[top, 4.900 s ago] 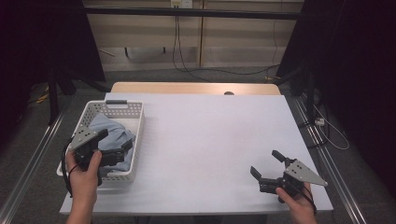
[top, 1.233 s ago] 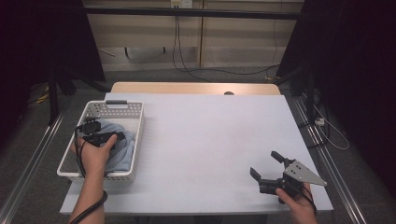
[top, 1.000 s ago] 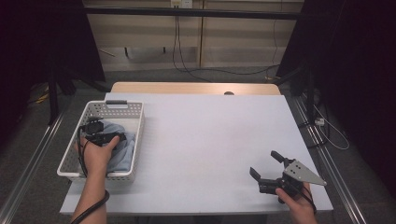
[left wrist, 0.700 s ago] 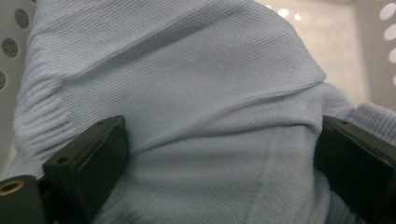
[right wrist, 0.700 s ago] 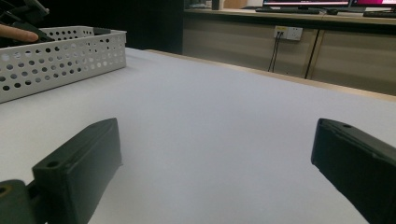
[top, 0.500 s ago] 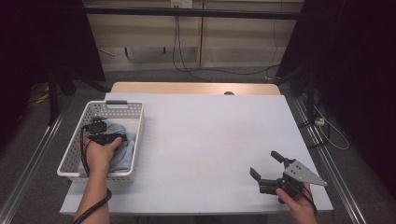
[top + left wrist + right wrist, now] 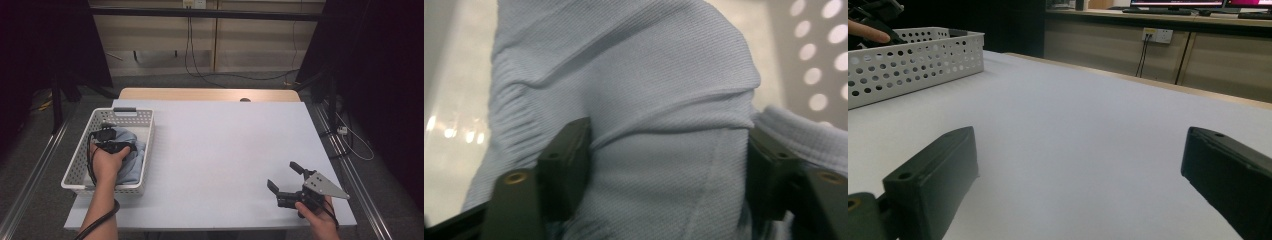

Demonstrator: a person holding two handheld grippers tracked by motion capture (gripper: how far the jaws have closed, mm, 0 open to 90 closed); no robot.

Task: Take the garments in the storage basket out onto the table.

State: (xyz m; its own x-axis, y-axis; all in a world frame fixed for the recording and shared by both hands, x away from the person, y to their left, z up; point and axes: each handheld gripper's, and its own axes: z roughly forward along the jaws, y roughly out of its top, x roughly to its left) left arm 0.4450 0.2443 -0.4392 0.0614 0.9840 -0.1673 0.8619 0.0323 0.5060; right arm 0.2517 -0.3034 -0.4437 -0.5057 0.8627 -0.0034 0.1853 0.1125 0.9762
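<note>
A light blue knitted cloth [image 7: 134,156] lies bunched in a white perforated basket [image 7: 125,113] at the table's left. My left gripper [image 7: 112,142] points down into the basket. In the left gripper view its jaws have just been closing, and a fold of the cloth [image 7: 634,75] fills the gap of the left gripper [image 7: 666,145], pressed by both pads. My right gripper [image 7: 283,175] rests near the table's front right corner, open, with nothing between its fingers. The right gripper view shows the right gripper [image 7: 1088,150] with its jaws wide over bare tabletop.
The white table [image 7: 225,145] stretches between the two hands. The basket wall [image 7: 913,55] stands at the far left in the right gripper view. A wooden strip runs along the table's far edge, and metal rails flank both sides.
The left hand went from the basket's near end deeper into it and settled onto the cloth. Over the last second it stayed put. The right hand has not moved.
</note>
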